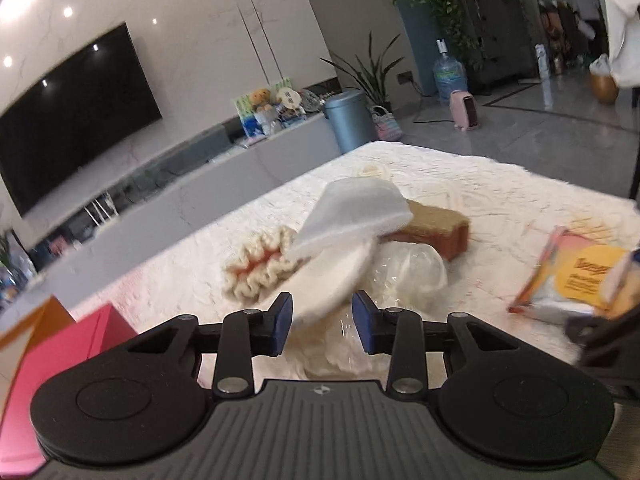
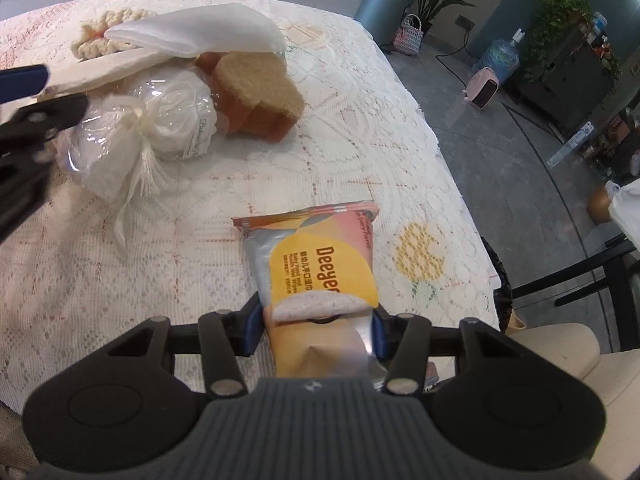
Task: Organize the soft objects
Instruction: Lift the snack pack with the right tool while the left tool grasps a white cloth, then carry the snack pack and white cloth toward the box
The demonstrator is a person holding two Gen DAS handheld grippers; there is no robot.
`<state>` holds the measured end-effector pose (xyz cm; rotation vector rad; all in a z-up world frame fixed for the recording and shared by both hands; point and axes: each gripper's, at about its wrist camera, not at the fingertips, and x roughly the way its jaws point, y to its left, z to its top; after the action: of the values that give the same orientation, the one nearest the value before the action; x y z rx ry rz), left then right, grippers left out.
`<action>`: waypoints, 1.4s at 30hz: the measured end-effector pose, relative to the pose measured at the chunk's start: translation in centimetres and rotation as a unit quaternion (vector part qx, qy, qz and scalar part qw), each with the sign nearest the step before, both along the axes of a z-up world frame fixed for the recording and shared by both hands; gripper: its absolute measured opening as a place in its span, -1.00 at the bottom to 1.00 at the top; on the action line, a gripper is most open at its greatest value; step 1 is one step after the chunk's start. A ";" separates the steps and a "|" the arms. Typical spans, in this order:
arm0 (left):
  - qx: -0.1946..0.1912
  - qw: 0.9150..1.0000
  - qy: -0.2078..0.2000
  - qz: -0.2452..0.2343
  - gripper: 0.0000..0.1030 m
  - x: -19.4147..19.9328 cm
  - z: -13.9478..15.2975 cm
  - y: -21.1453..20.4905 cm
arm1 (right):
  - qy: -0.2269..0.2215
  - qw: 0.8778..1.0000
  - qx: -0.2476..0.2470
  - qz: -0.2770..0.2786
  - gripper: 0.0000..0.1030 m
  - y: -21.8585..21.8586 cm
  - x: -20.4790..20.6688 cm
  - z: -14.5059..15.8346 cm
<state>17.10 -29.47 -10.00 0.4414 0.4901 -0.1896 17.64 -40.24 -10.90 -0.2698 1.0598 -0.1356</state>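
Wet-wipes pack point(image 2: 320, 276) sits clamped between the right gripper's point(image 2: 318, 330) fingers, extending ahead over the lace tablecloth point(image 2: 120, 280). The left gripper's point(image 1: 322, 326) fingers flank a white round pad point(image 1: 328, 284), seemingly ungripped.

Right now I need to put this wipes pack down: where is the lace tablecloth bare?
Bare lace tablecloth lies left of the orange-and-yellow wipes pack, in front of the clear-wrapped white bundle. More lies right of the tan-topped orange sponge, toward the yellow flower pattern. The far-left corner is crowded: bundle, sponge, white round pads.
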 end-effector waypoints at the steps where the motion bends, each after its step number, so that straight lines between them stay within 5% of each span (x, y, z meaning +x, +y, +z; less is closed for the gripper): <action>1: 0.012 1.000 -0.005 0.001 -0.16 0.2 -0.2 -0.3 | -0.001 1.000 0.004 -0.001 -0.01 -0.1 0.0 0.0; 8: 0.091 0.996 -0.013 0.014 -0.16 1.5 -2.3 -1.5 | -0.004 1.000 0.013 -0.003 0.00 -0.3 0.1 -0.1; 11: 0.074 0.997 -0.010 0.033 -0.19 1.8 -2.5 -0.9 | -0.006 1.000 0.011 -0.002 0.00 -0.2 0.0 -0.1; 13: 0.056 0.998 -0.007 0.039 -0.64 1.7 -2.2 -0.4 | -0.006 1.000 0.010 -0.002 0.01 -0.2 0.0 -0.1; 15: 0.057 0.998 -0.006 0.033 -0.81 1.3 -2.1 -0.2 | -0.007 1.000 0.002 0.003 0.02 0.0 0.0 -0.2; 20: 0.040 0.999 -0.002 0.020 -0.86 0.3 -1.4 0.8 | -0.008 1.000 -0.005 0.009 0.01 0.3 0.0 -0.2; 33: -0.110 0.992 0.055 0.033 -0.89 -1.0 4.1 5.8 | -0.015 1.000 -0.009 0.022 -0.02 0.6 -0.1 -0.2; 38: -0.225 0.972 0.064 -0.001 -0.89 -2.2 7.0 8.6 | -0.015 0.999 -0.015 0.025 -0.02 0.8 -0.2 -0.3; 42: -0.272 0.960 0.064 -0.021 -0.90 -2.7 8.7 10.3 | -0.018 1.000 -0.005 0.023 -0.02 0.5 -0.4 -0.2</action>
<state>14.42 -19.22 -1.29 -0.1005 0.5321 -0.3826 17.22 -39.72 -11.12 -0.3003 1.0156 -0.1036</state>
